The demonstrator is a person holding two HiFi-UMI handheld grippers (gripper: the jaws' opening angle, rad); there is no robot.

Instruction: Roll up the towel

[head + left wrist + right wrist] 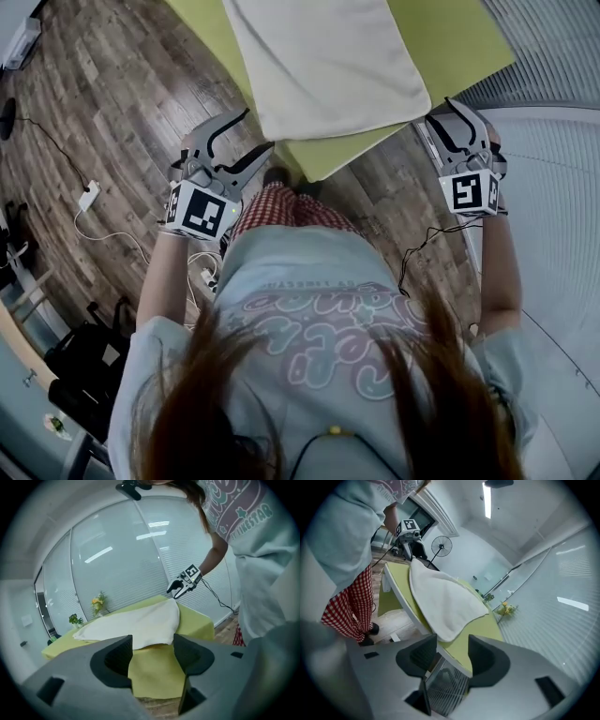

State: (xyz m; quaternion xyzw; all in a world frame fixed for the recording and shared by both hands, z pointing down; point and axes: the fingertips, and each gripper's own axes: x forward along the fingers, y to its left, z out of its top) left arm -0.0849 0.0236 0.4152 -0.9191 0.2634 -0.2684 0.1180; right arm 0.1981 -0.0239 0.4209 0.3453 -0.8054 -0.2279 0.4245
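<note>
A white towel lies spread flat on a yellow-green covered table. My left gripper hovers off the table's near left corner, just short of the towel's near edge. Its jaws stand open with nothing between them. My right gripper hangs at the near right corner beside the towel's corner, also open and empty. In the left gripper view the towel lies beyond my jaws, and the right gripper shows at its far corner. In the right gripper view the towel lies ahead of my jaws, and the left gripper is past its far end.
The floor is wood, with a power strip and cables at the left. A glass wall with blinds runs along the right. A standing fan and a vase of flowers stand beyond the table. The person's legs in red checked trousers stand at the table's near edge.
</note>
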